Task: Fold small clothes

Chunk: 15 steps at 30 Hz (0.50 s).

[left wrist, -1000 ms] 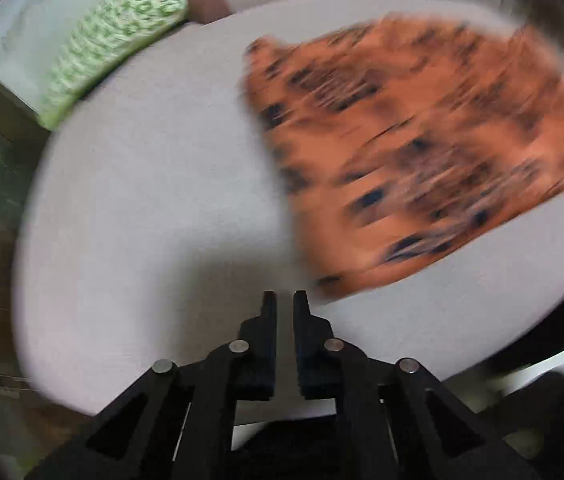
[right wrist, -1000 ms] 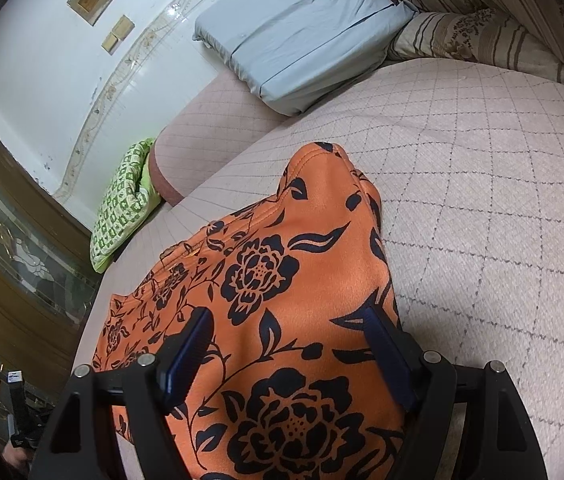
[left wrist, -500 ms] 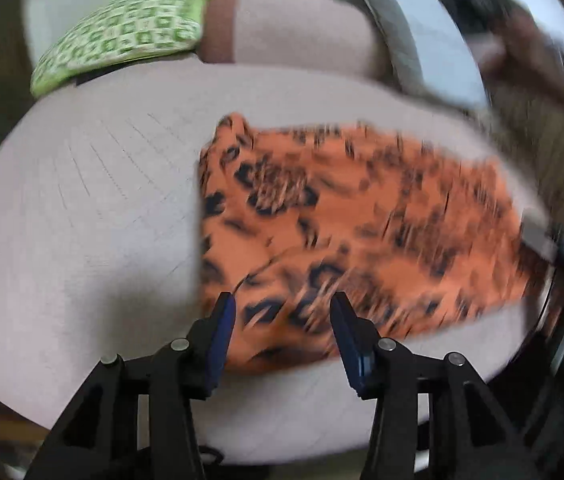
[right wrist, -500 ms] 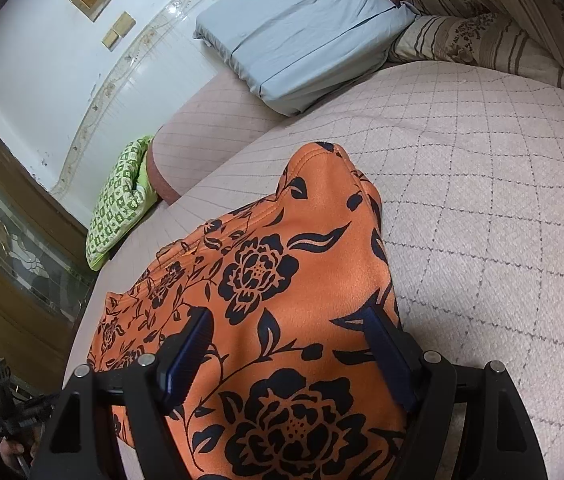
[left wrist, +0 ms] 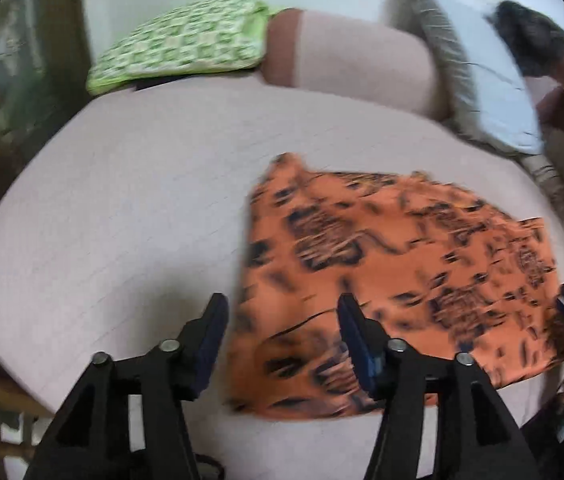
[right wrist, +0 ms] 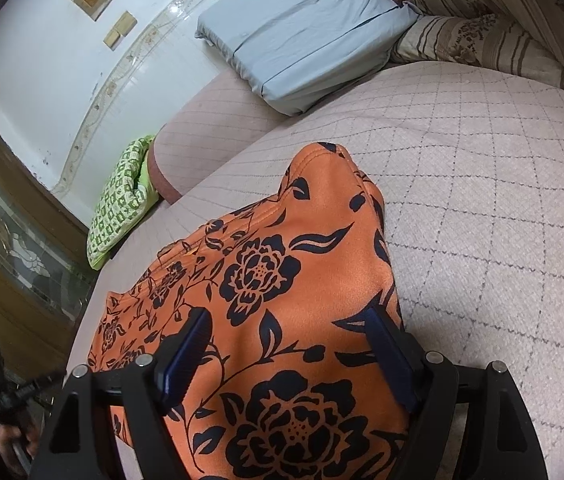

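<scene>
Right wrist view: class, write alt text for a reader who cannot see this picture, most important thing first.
An orange garment with black flowers lies on a quilted beige cushion, and the right gripper stands open above it, jaws wide apart. Behind are a grey-blue pillow, a green patterned cushion and a white wall.

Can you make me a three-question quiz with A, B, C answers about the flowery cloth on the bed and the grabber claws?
1. Where does the orange garment lie?
A. on the quilted bed cover
B. on the floor
C. on the blue-grey pillow

2. What colour are its flowers?
A. white
B. dark navy
C. green

3. What are the right gripper's jaws doing?
A. pinching a pillow
B. squeezed shut on nothing
C. standing apart over the cloth

Answers: 1 A, the cloth is spread on the cover. 2 B, dark blooms on orange. 3 C, a wide gap shows between the pads, nothing pinched.
</scene>
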Available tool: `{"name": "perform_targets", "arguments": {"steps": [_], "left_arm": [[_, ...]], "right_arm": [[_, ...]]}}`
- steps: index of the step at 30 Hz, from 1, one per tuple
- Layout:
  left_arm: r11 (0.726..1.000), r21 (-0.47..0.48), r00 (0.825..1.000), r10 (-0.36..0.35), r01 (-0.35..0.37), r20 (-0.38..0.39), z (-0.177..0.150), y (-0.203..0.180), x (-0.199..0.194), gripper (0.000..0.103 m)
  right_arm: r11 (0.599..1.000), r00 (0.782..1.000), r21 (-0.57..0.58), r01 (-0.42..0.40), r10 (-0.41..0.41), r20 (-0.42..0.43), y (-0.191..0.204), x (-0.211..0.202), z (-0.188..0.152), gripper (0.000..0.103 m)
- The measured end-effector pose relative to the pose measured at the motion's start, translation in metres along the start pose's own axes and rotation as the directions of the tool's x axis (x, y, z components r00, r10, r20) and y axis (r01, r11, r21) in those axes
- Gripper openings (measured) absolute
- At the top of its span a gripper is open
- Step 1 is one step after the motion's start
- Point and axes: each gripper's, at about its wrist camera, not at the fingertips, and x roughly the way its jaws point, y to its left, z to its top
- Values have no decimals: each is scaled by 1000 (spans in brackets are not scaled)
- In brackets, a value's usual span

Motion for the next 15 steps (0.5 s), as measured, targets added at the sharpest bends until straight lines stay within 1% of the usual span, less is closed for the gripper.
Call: {"name": "perform_targets", "arguments": {"steps": [1, 2, 3, 4, 5, 6, 8, 9, 10, 12, 15], "left_arm": [[1000, 12, 1000, 2, -2, -10, 1, -6, 5, 62], [999, 29, 998, 30, -29, -56, -2, -13, 23, 62], [998, 36, 994, 54, -50, -94, -10, -8, 28, 62], [996, 34, 981, 89, -84, -173, -21, -5, 50, 64], [997, 26, 988, 81, -78, -135, -24, -5, 49, 66], [995, 38, 991, 92, -89, -101, -26, -8, 44, 66], [991, 70, 986, 125, -118, -106, -25, -17, 35, 65], [988, 88, 988, 132, -124, -84, -24, -23, 25, 65], [988, 97, 990, 129, -123, -57, -23, -29, 18, 65], [986, 108, 992, 126, -128, 24, -18, -40, -1, 66], [986, 113, 991, 111, -119, 69, -11, -55, -10, 66]], "right_arm": [[1000, 1000, 6, -5, 5, 0, -1, -1, 0, 82], [1000, 1000, 11, -10, 10, 0, -2, -2, 0, 82], [1000, 1000, 11, -12, 12, 0, -2, -2, 0, 82], [1000, 1000, 11, -14, 14, 0, -2, -3, 0, 82], [1000, 1000, 9, -16, 16, -1, -3, -3, 0, 82], [1000, 1000, 8, -15, 15, -2, -2, -3, 0, 82], [1000, 1000, 7, -12, 12, -1, -2, -3, 0, 82], [1000, 1000, 6, -10, 10, -2, -2, -2, 0, 82], [1000, 1000, 6, -7, 7, 0, -2, -3, 0, 82], [1000, 1000, 1, -6, 6, -1, -2, -3, 0, 82], [1000, 1000, -4, -2, 2, -1, -1, -3, -1, 82]]}}
